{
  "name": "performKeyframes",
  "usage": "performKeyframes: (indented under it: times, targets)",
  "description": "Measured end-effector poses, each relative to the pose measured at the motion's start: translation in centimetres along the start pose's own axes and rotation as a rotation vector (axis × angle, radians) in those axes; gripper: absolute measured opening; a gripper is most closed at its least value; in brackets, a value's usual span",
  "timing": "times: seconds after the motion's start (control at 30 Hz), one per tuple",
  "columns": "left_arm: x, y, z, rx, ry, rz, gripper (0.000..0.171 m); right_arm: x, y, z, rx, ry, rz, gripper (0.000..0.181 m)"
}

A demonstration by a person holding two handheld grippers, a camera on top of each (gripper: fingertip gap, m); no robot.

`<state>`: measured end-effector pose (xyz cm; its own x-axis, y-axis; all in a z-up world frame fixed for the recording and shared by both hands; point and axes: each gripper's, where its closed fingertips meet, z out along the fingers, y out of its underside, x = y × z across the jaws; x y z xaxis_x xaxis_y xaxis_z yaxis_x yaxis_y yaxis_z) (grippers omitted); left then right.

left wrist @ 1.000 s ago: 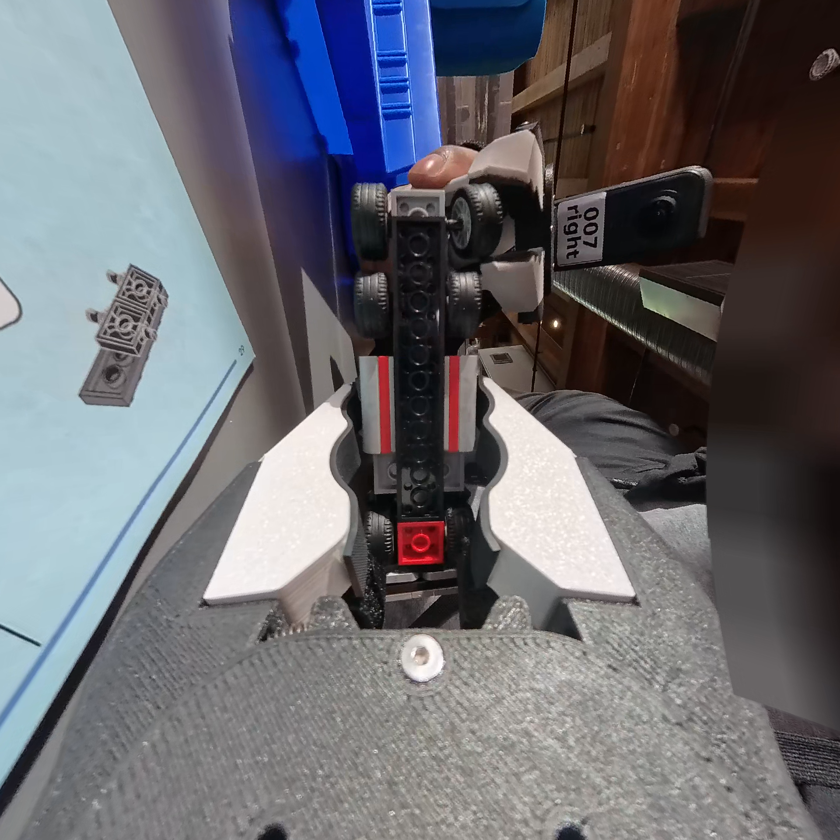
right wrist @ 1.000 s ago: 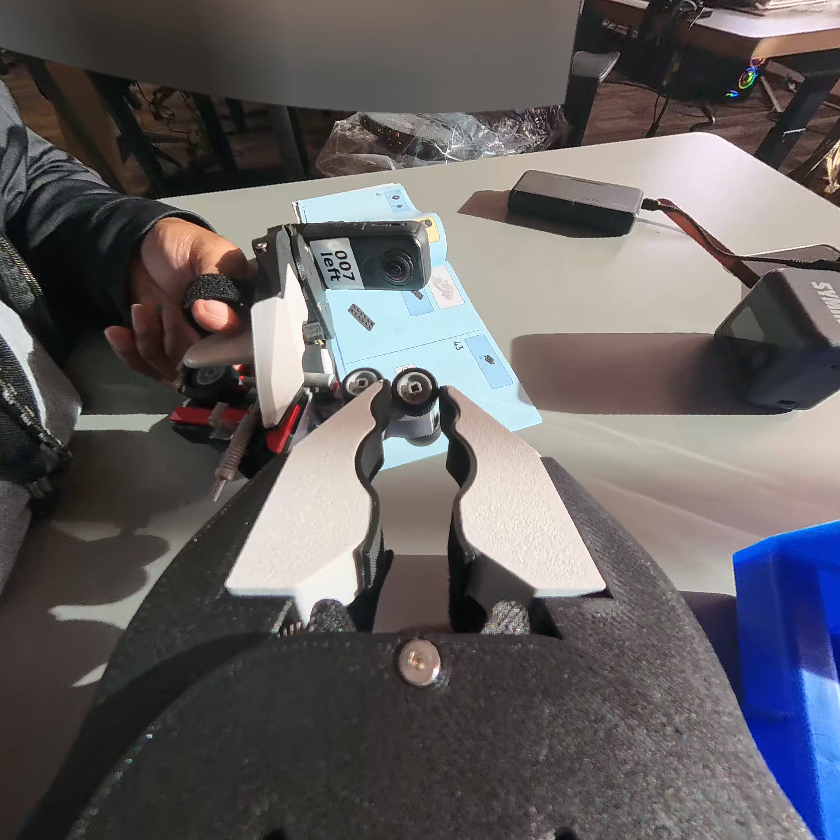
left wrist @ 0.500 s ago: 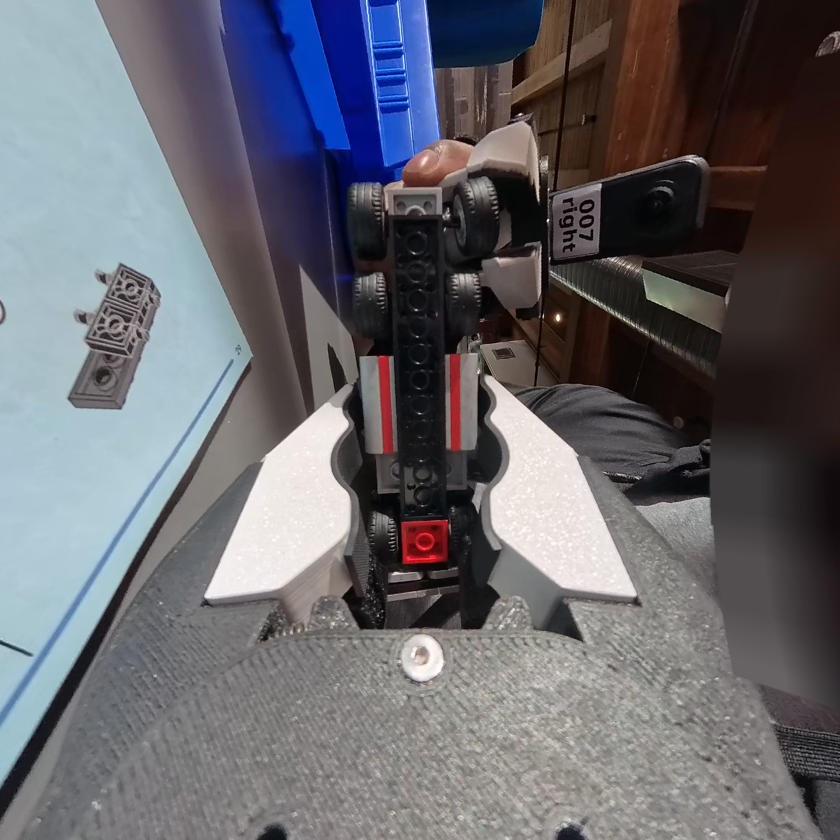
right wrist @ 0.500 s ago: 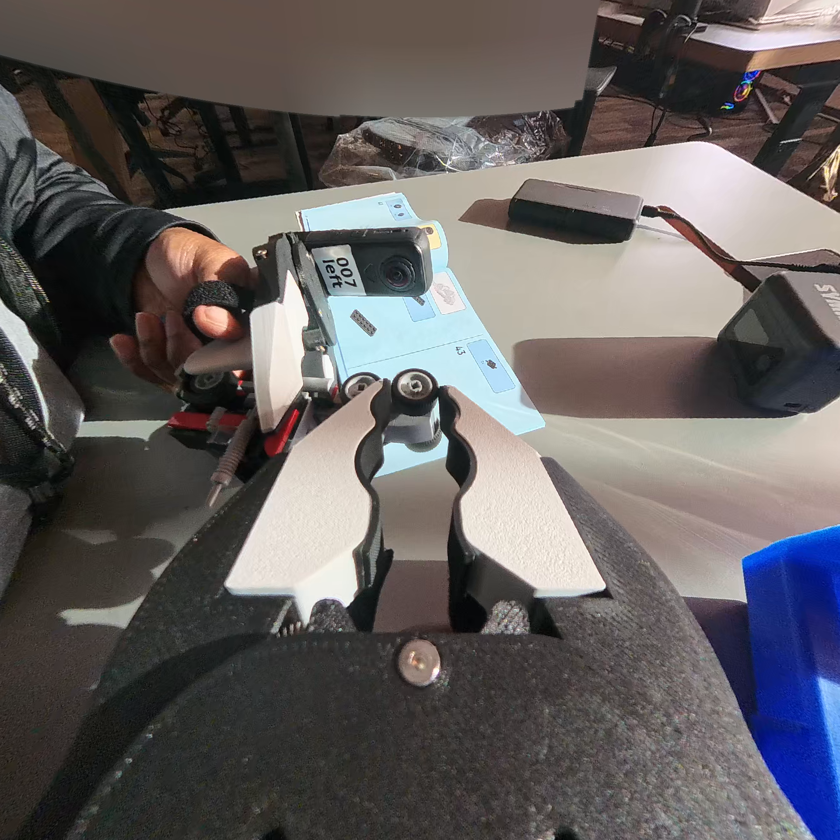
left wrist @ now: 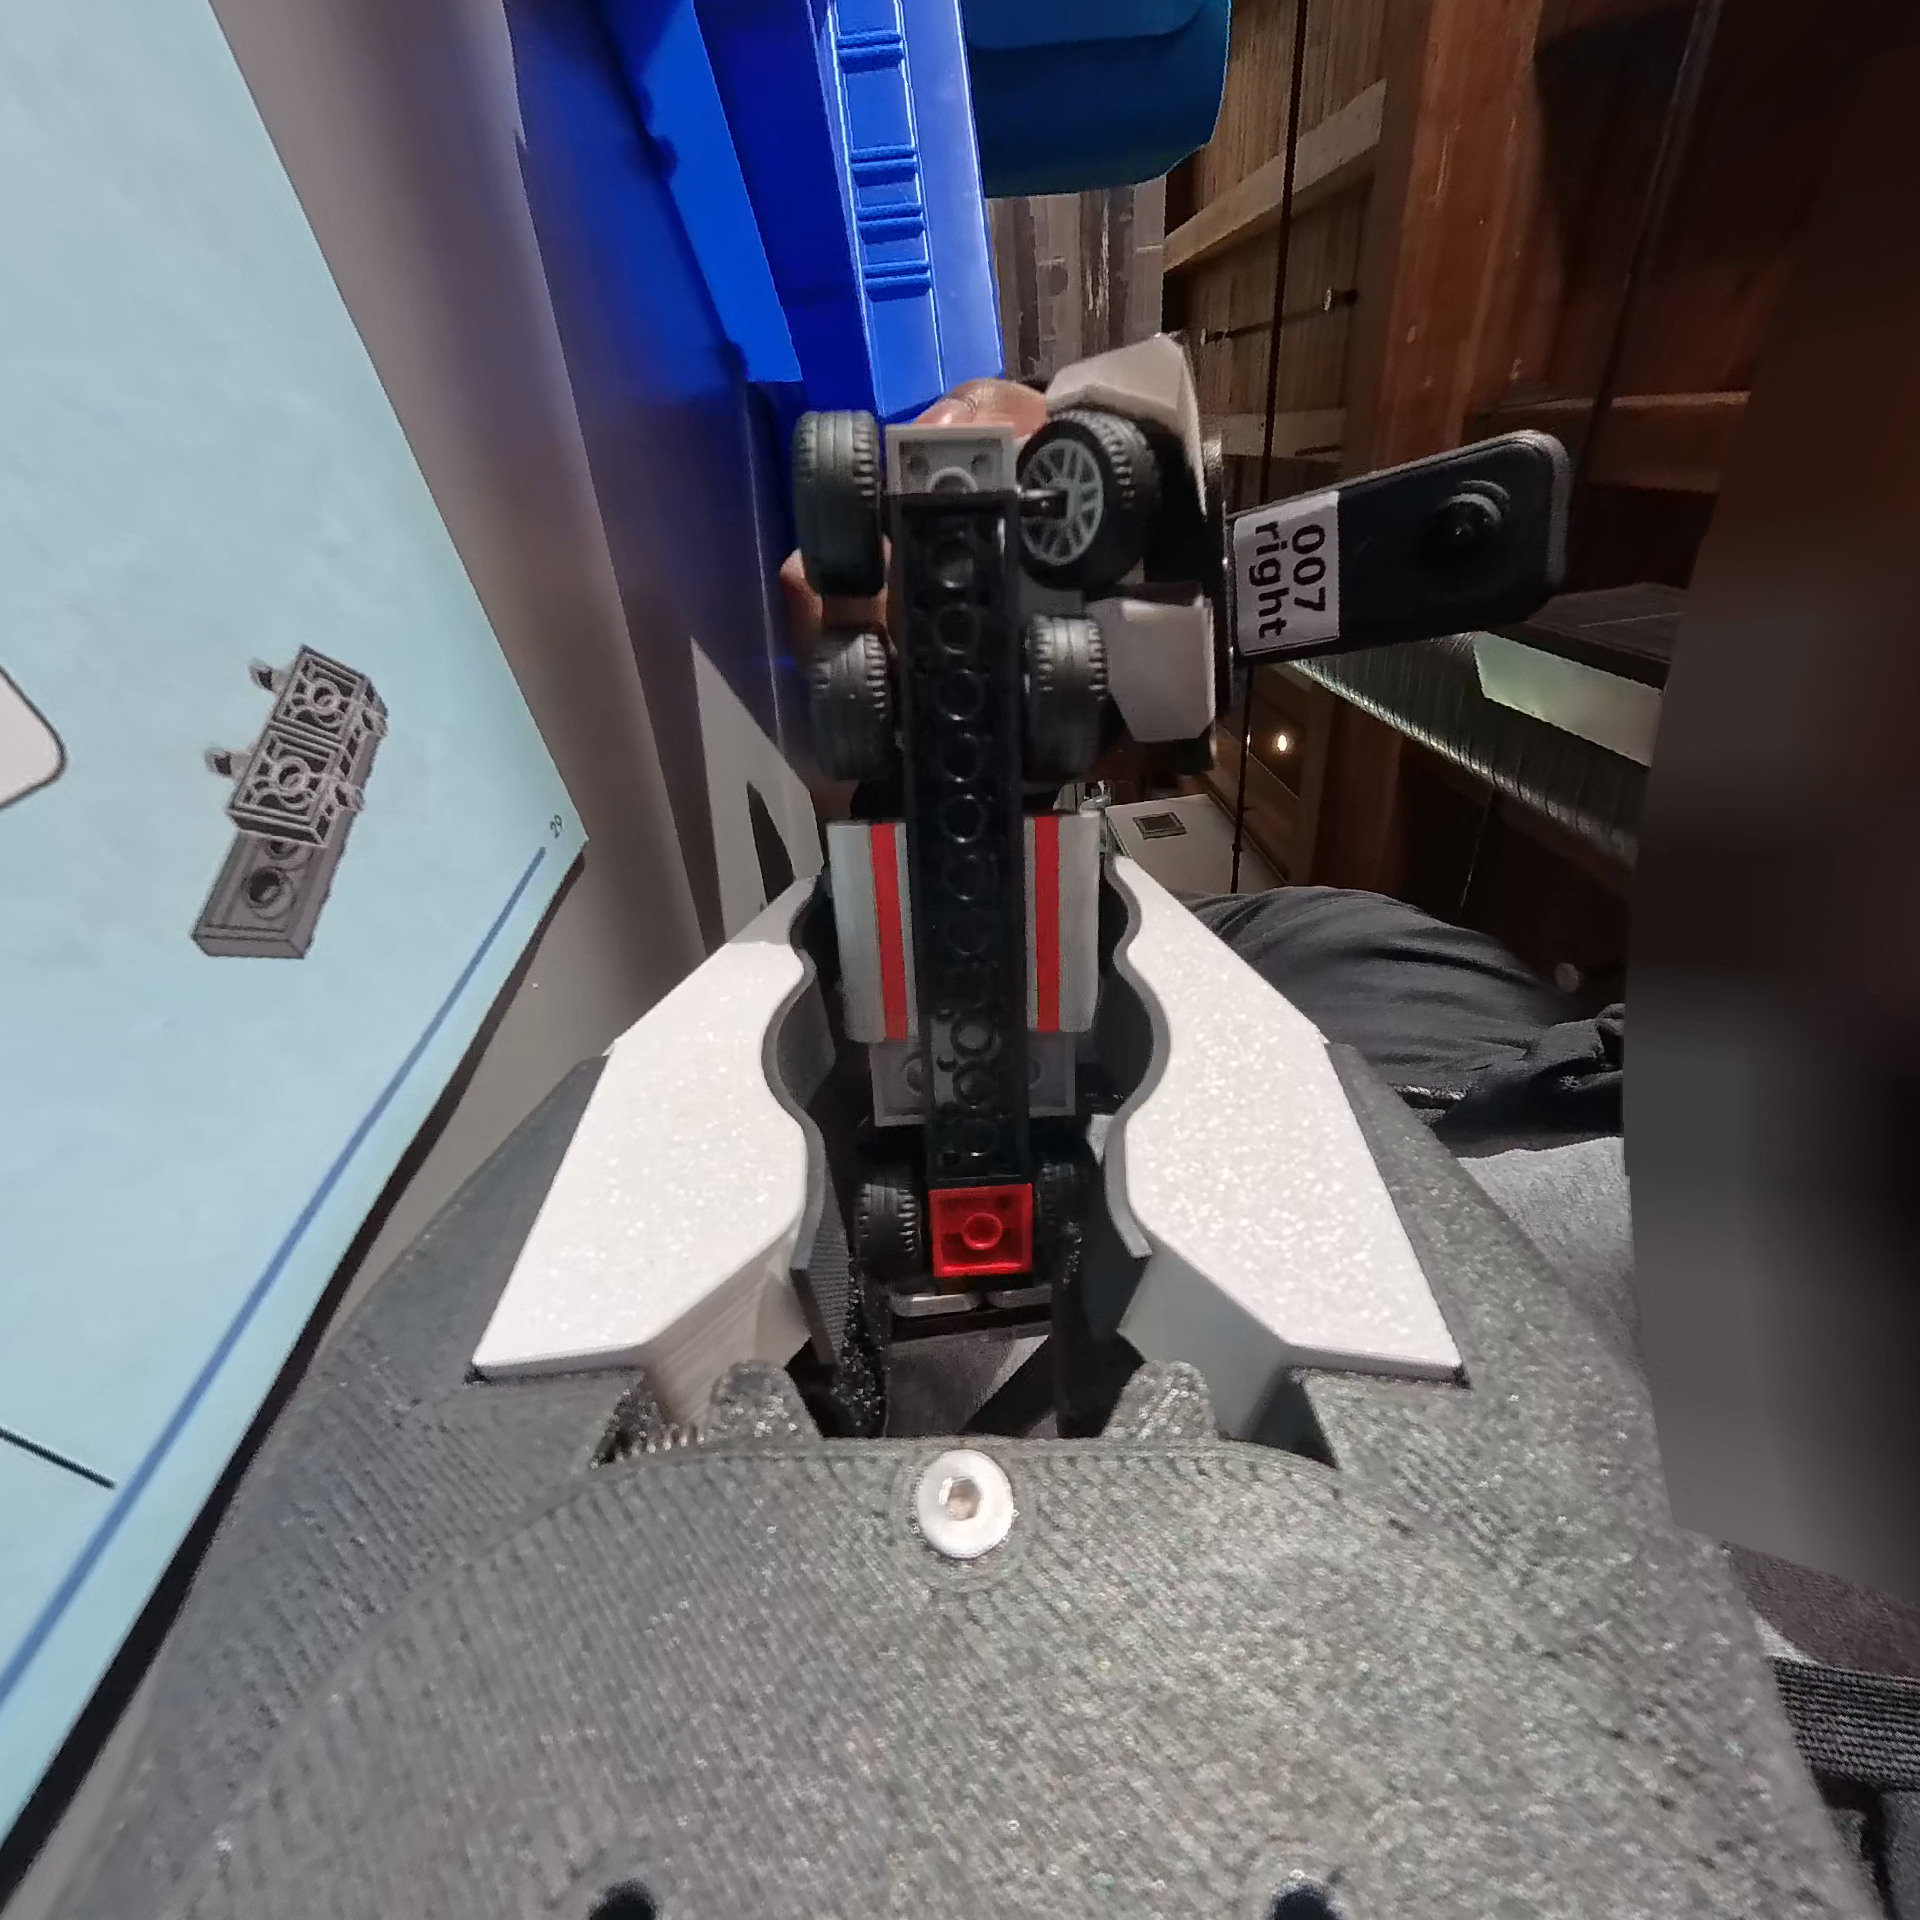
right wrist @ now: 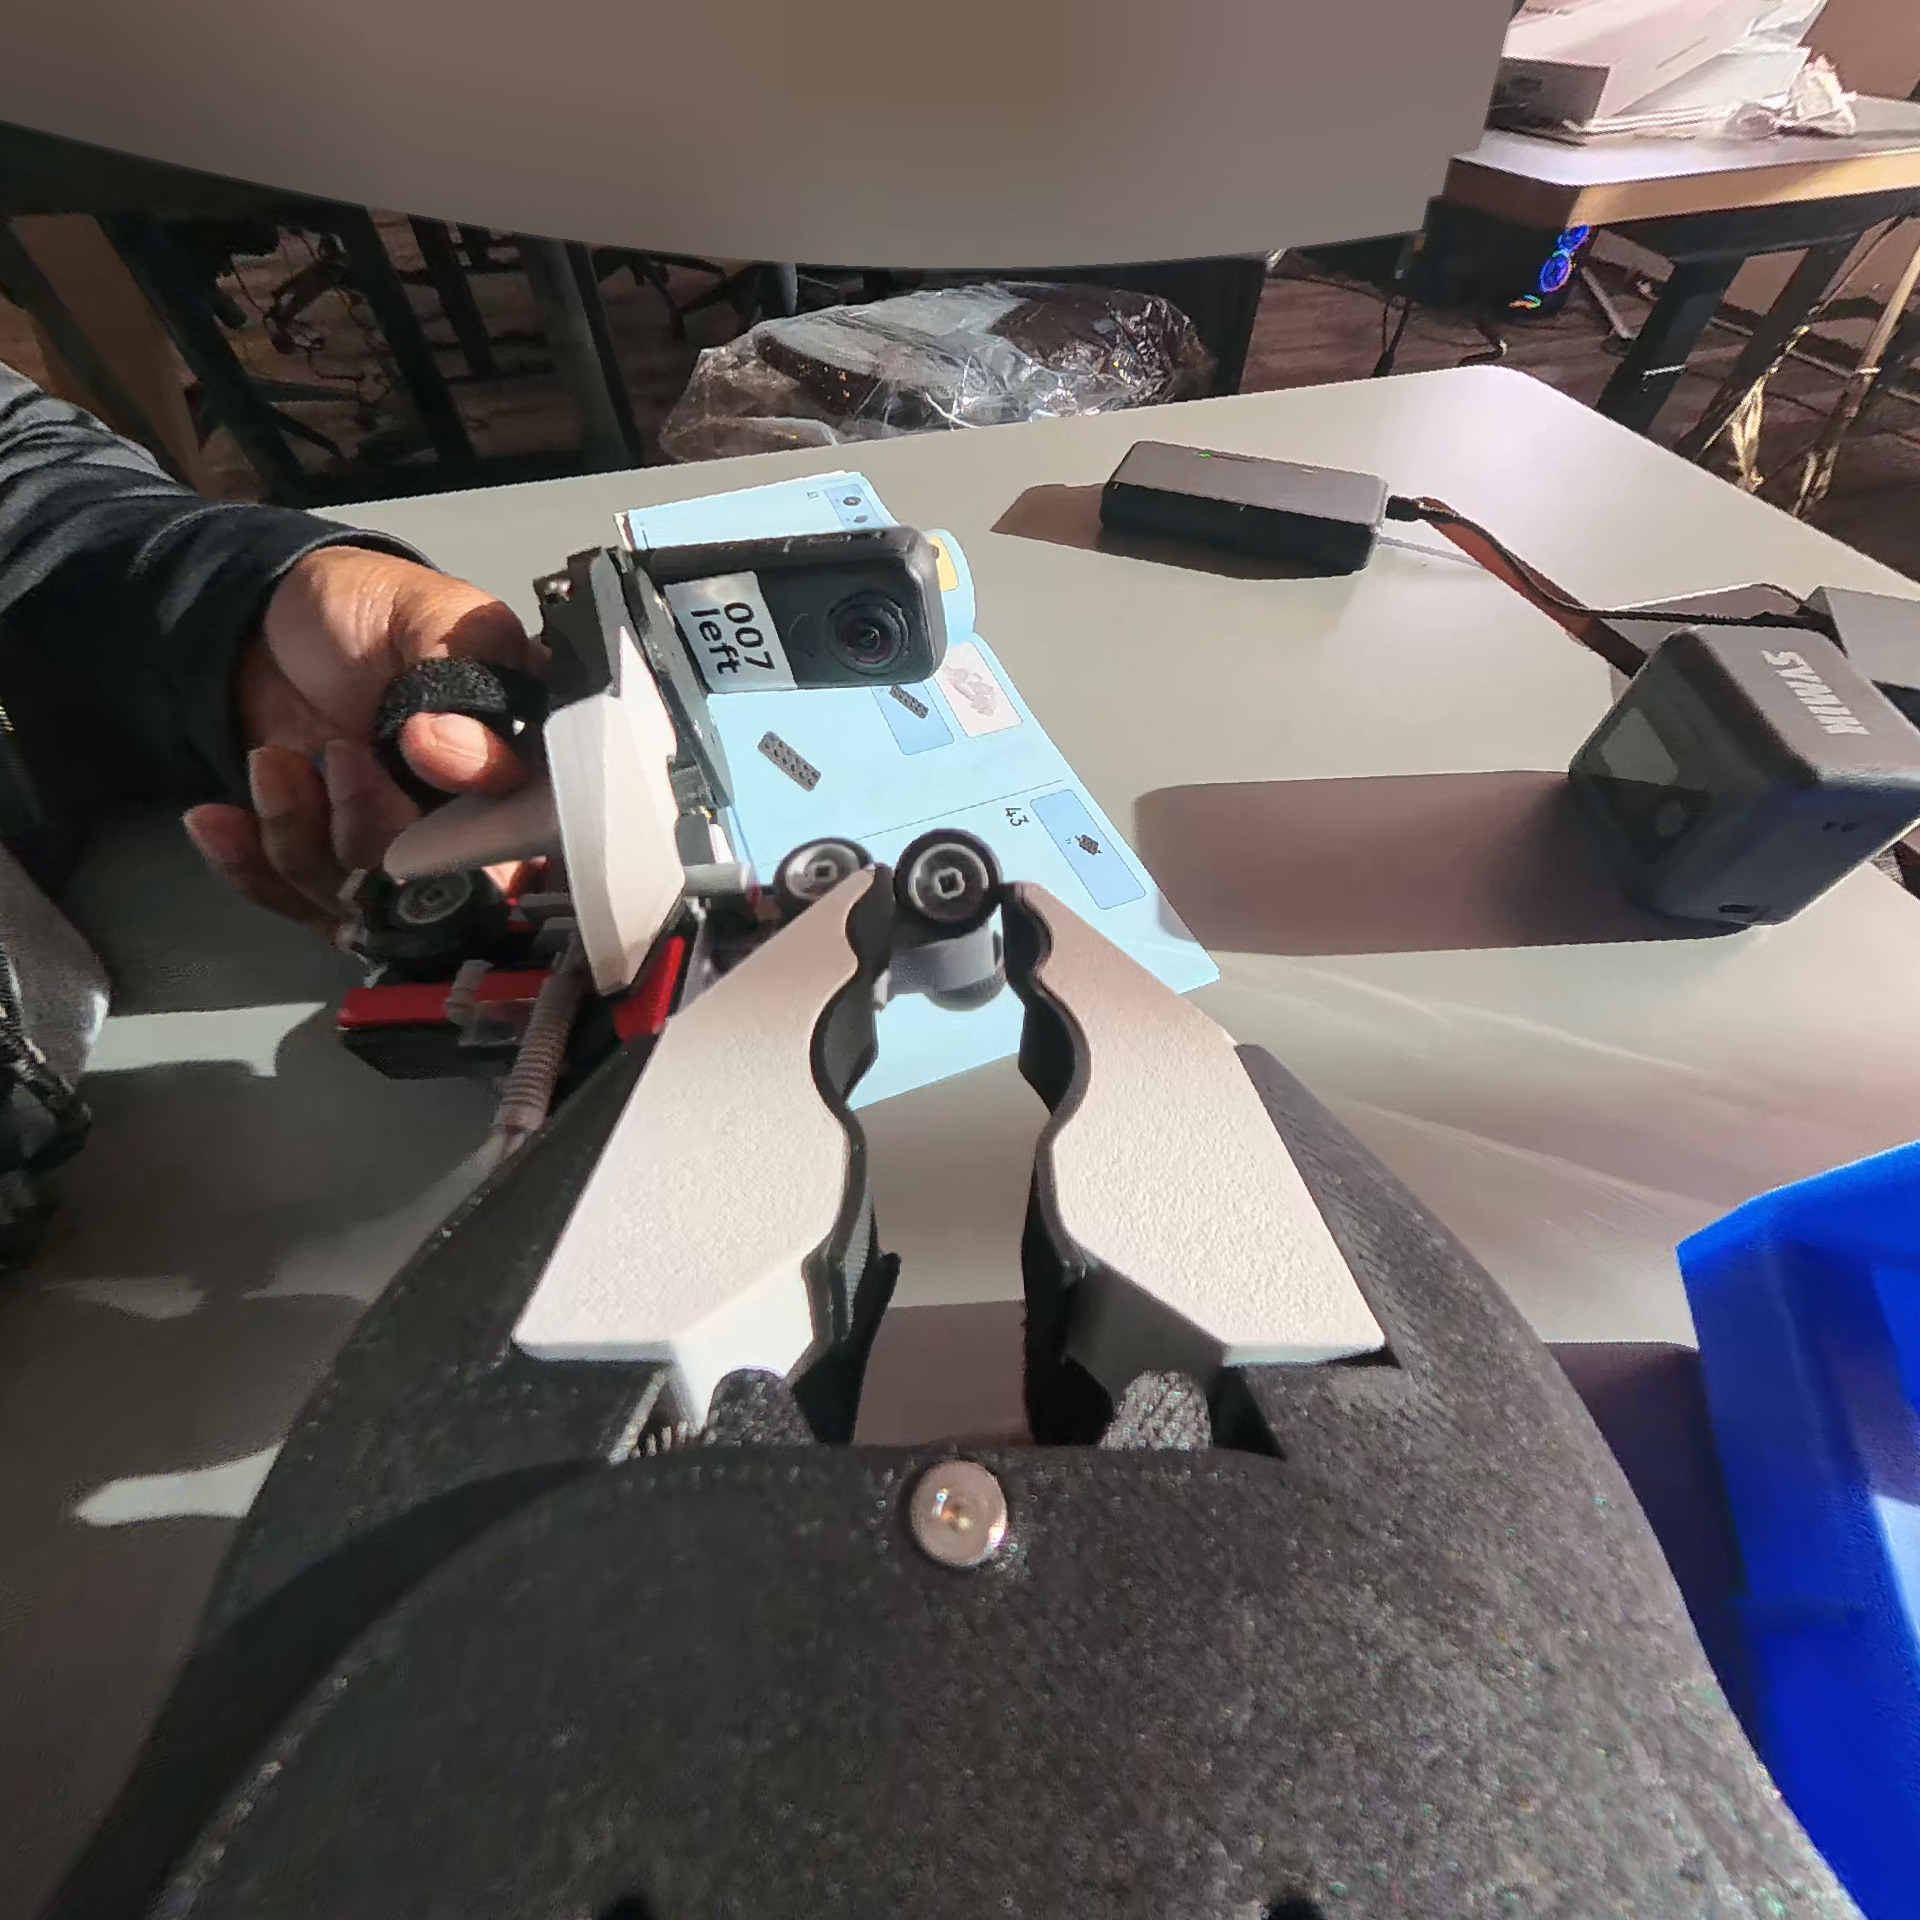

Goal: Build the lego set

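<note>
My left gripper [left wrist: 961, 904] is shut on the lego truck [left wrist: 961, 831], which is held underside up: a long black plate, grey sides with red stripes, a red square plate at the near end. My right gripper [right wrist: 945, 894] is shut on a black wheel with a grey hub [right wrist: 945, 881] at the truck's far end. In the left wrist view that wheel [left wrist: 1089, 504] sits tilted out on its axle pin, hub face showing, between the right gripper's fingers [left wrist: 1164, 686]. In the right wrist view the left gripper [right wrist: 613, 831] is at the left, held by a hand [right wrist: 353, 717].
The light-blue instruction booklet [right wrist: 935, 769] lies open on the grey table [right wrist: 1351, 987], also at the left of the left wrist view [left wrist: 208, 727]. A blue bin [right wrist: 1818, 1455] stands near right. A black power bank [right wrist: 1242, 507] and a dark grey camera box [right wrist: 1745, 779] are farther right. The left gripper's tips are roughly 7 cm from the right gripper's. About 30 cm separates my right fingertips from the black power bank [right wrist: 1242, 507].
The far right wheel has tilted outward on its axle, so its grey hub face now shows. The right gripper has shifted slightly right with it. The left gripper keeps hold of the truck.
</note>
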<state>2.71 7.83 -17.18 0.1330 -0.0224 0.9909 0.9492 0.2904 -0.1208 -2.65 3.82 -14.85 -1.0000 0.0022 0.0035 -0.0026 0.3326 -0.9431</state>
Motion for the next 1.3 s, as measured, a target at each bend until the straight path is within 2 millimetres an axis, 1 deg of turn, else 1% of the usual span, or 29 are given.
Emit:
performKeyframes:
  times: [0.2,0.37,0.83,1.3]
  targets:
    - [-0.20,0.21,0.17,-0.014,-0.020,0.015,0.051,-0.19,0.00,0.08,0.002,0.010,-0.017,0.023]
    - [-0.23,0.27,0.20,-0.018,-0.022,0.014,0.050,-0.27,0.01,0.07,0.013,-0.004,0.009,0.023]
    - [0.62,-0.08,0.02,-0.001,0.044,-0.001,0.050,-0.24,-0.45,0.08,0.055,-0.026,0.068,0.022]
    - [0.70,-0.14,-0.01,0.001,0.047,0.003,0.050,-0.17,-0.47,-0.01,0.069,-0.053,0.120,0.025]
